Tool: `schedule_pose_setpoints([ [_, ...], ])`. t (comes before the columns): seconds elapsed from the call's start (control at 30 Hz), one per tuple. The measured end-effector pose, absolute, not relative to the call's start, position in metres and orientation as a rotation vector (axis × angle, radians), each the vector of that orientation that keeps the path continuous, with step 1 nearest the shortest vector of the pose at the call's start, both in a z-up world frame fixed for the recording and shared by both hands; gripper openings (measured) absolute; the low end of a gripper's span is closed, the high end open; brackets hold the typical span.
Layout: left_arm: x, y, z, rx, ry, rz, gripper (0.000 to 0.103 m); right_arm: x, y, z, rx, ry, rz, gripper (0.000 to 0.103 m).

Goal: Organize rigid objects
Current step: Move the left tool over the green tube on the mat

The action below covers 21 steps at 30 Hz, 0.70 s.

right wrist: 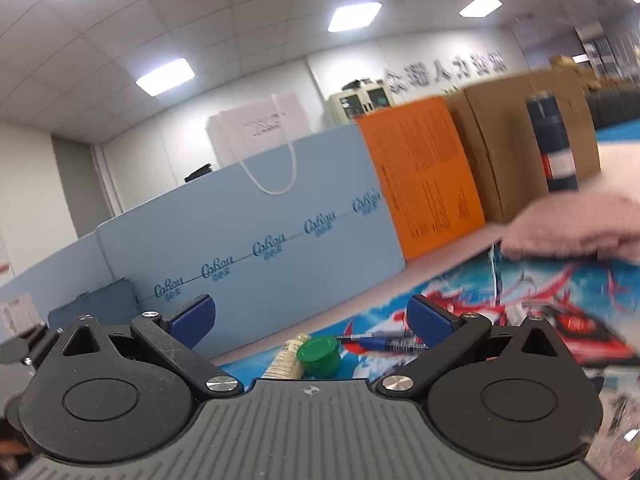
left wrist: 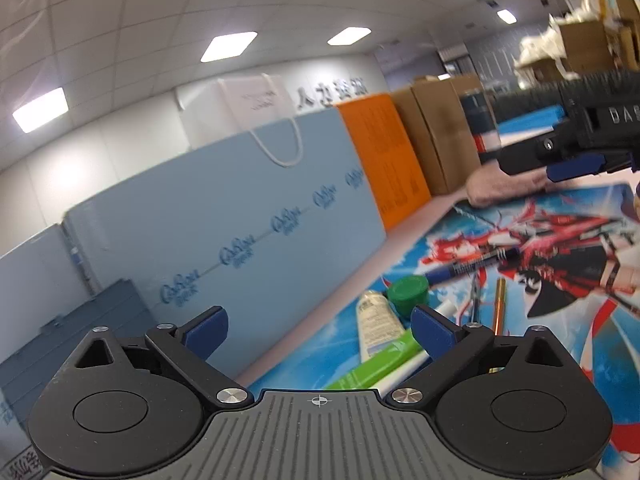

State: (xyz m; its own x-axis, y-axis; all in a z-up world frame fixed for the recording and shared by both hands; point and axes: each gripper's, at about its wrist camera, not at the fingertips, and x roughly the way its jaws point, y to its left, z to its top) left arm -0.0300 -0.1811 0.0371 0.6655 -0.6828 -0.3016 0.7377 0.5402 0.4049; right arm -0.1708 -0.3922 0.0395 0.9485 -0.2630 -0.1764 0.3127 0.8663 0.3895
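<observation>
Your left gripper (left wrist: 320, 330) sits low over the mat, jaws wide apart and holding nothing, and your right gripper (right wrist: 310, 320) is the same: spread, empty, tilted above the clutter. Neither touches anything, so I'd judge you're lining up a first pick.

Just past the left fingers lies the small pile you're here to sort: a white tube (left wrist: 376, 328) with print too small to read, a green tube (left wrist: 372, 368) and a white stick (left wrist: 404, 376) crossing beneath it, and a green cap (left wrist: 408, 294) touching the white tube's top. From the right wrist that cap (right wrist: 318, 354) sits almost dead centre between your jaws, likely the easiest grab. Beside it, a blue pen (left wrist: 468, 268) and a copper-coloured pen (left wrist: 500, 308) lie loose on the anime-print mat (left wrist: 560, 360), scattered rather than grouped, which is probably the point of the job.

Further out, a pale cloth (right wrist: 576, 232) rests on the mat's far edge. Behind, a light blue box (right wrist: 260, 220) walls off the table, repeating a script logo that reads roughly "CoRou". An orange box (right wrist: 424, 176), a cardboard box (right wrist: 512, 132) and a dark bottle (right wrist: 554, 140) follow; wall lettering beyond is blurred.
</observation>
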Motion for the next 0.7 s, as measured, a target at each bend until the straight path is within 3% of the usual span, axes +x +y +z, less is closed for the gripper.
schedule_pose_setpoints([
  [0.13,-0.026,-0.205,0.018,0.611,0.141,-0.863,0.086,-0.166,-0.399,0.018,0.558,0.100,-0.345,0.103],
  [0.27,-0.015,-0.230,0.002,0.669,0.206,-0.887,0.066,-0.155,-0.398,0.001,0.657,0.072,-0.333,0.103],
  [0.7,0.010,-0.273,-0.020,0.784,0.319,-0.945,0.063,-0.139,-0.400,-0.030,0.723,0.104,-0.252,0.103],
])
